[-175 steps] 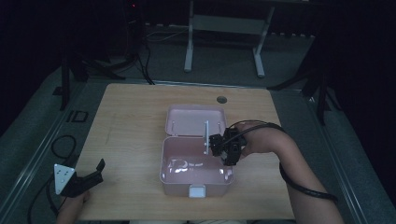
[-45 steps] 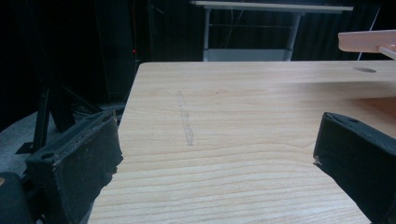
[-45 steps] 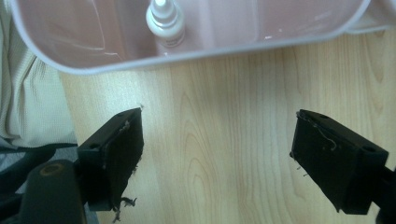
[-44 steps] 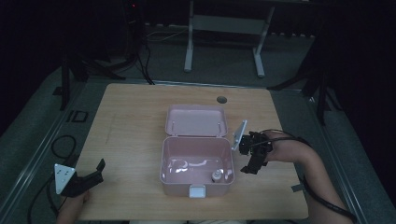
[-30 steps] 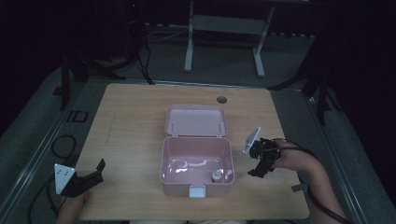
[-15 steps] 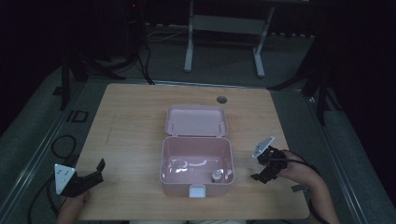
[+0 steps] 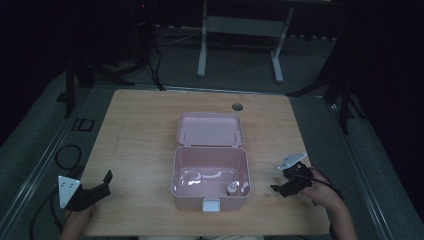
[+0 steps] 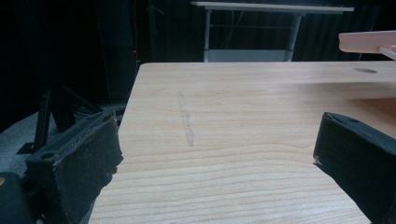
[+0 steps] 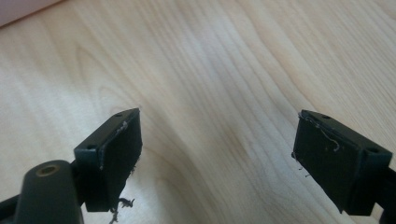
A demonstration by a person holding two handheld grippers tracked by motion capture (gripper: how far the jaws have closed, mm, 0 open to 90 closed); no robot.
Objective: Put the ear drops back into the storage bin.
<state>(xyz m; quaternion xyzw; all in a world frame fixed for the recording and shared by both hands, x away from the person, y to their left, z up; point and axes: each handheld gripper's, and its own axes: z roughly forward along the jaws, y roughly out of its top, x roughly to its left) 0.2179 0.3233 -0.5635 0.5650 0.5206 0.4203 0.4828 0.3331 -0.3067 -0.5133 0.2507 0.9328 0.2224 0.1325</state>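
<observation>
- Both tongs sit low at the near end of the table (image 7: 150, 125) in the high view: the left gripper (image 7: 102, 184) at the near left corner with its jaws spread and nothing between them, the right gripper (image 7: 286, 186) near the right edge, also spread and empty, held by a hand (image 7: 320, 192).
- High view, surface and room: the table is pale wood with a round cable hole (image 7: 237, 106) near its far edge; around it lies dark grey floor, with a white-legged stand (image 7: 240, 45) beyond and cables at the left. The room is dim.
- High view, the thing in hand: a pink box (image 7: 211, 172) stands open at the table's middle, its lid (image 7: 210, 129) folded back flat on the far side, a white latch (image 7: 210, 204) on its near wall. Inside, a small pale bottle-like item (image 7: 232, 188) sits by the near right corner. The right gripper is well apart from the box, to its right. No readable writing anywhere.
- Left gripper view: black padded jaws stand wide apart over bare wood with a faint scuff (image 8: 187, 123); a pink edge of the box (image 8: 369, 42) shows at top right.
- Right gripper view: jaws spread over bare wood grain, frayed threads on the pads; a pink sliver at top left.
</observation>
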